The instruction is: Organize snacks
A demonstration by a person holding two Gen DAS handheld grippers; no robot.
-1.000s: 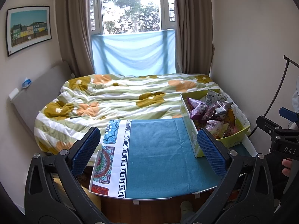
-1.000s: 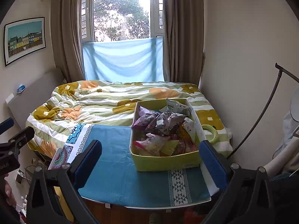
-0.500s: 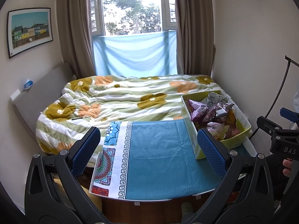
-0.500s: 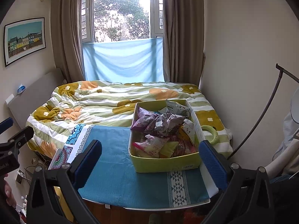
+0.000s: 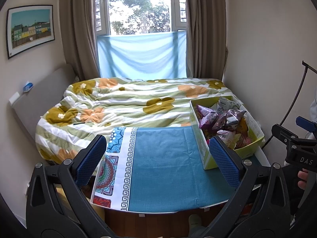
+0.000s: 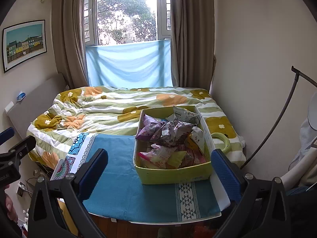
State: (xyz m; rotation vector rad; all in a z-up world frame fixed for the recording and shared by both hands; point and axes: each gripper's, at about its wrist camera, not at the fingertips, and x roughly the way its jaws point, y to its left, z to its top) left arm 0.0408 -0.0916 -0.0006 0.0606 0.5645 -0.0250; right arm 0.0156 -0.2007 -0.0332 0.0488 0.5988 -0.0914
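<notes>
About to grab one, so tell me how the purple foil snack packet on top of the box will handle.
The purple foil snack packet looks puffed and crinkled, so it is probably light and would likely crush between the tongs. Its glossy film may be slippery. Lying loose atop the heap in the yellow-green cardboard box, it could shift if nudged.

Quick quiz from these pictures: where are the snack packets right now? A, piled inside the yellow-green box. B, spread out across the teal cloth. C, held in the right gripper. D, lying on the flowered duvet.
A: the snack packets are heaped inside the yellow-green box, which stands on the teal cloth; the right gripper and the left gripper are both open and hold nothing.
</notes>
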